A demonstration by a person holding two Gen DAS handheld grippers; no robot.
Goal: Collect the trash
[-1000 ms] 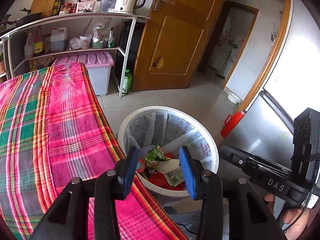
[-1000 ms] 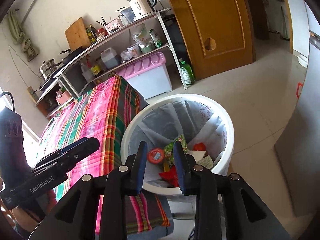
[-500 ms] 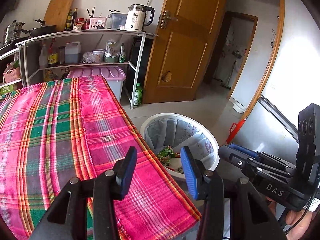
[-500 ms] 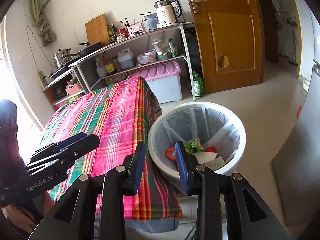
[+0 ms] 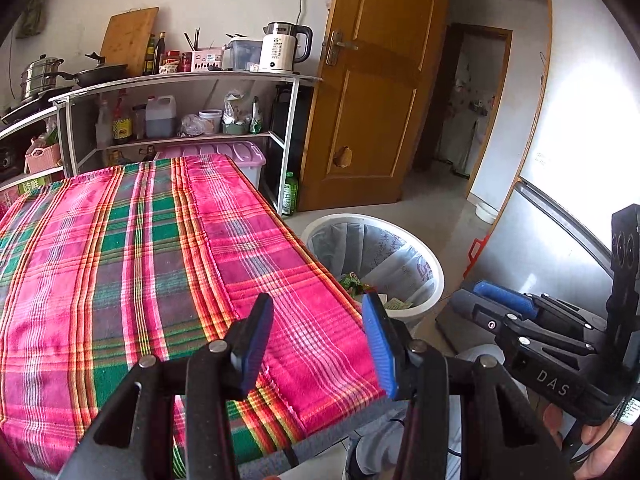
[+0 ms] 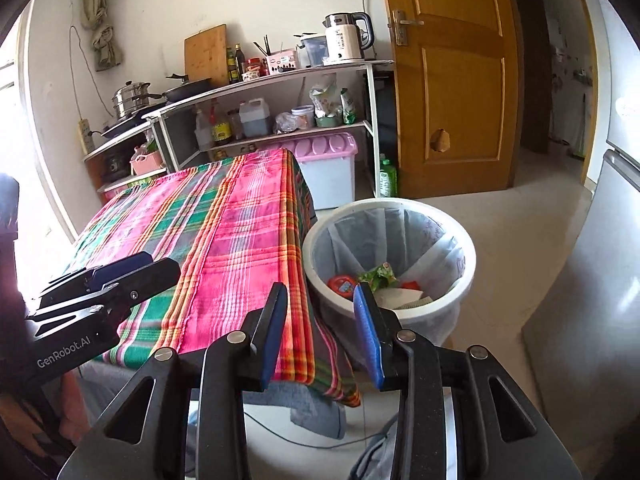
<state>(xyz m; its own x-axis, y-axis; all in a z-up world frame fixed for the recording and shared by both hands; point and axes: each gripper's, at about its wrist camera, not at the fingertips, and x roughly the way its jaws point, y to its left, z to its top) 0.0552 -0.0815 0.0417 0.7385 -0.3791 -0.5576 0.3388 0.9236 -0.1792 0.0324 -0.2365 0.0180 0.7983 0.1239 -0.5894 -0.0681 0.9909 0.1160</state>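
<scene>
Your left gripper [image 5: 318, 336] hangs over the near corner of the table [image 5: 120, 264] with its jaws fairly wide and nothing between them. Your right gripper [image 6: 320, 330] hangs past the table's edge, beside the bin [image 6: 468, 256]; its jaws are narrower, are opening, and hold nothing.

The trash [image 6: 376, 280] lies at the bottom of the white bin, which stands on the floor just beside the table's corner. Your right view looks into the bin and shows a red round lid, a green wrapper and white paper. Your left view shows only a sliver of green wrapper and paper [image 5: 394, 304], because the table edge covers the rest.

Your left view alone shows the open doorway [image 5: 468, 108] behind the door [image 5: 372, 92]. Your right view alone shows the power strip [image 6: 85, 136] on the wall. Each view shows the other gripper at its outer edge.
</scene>
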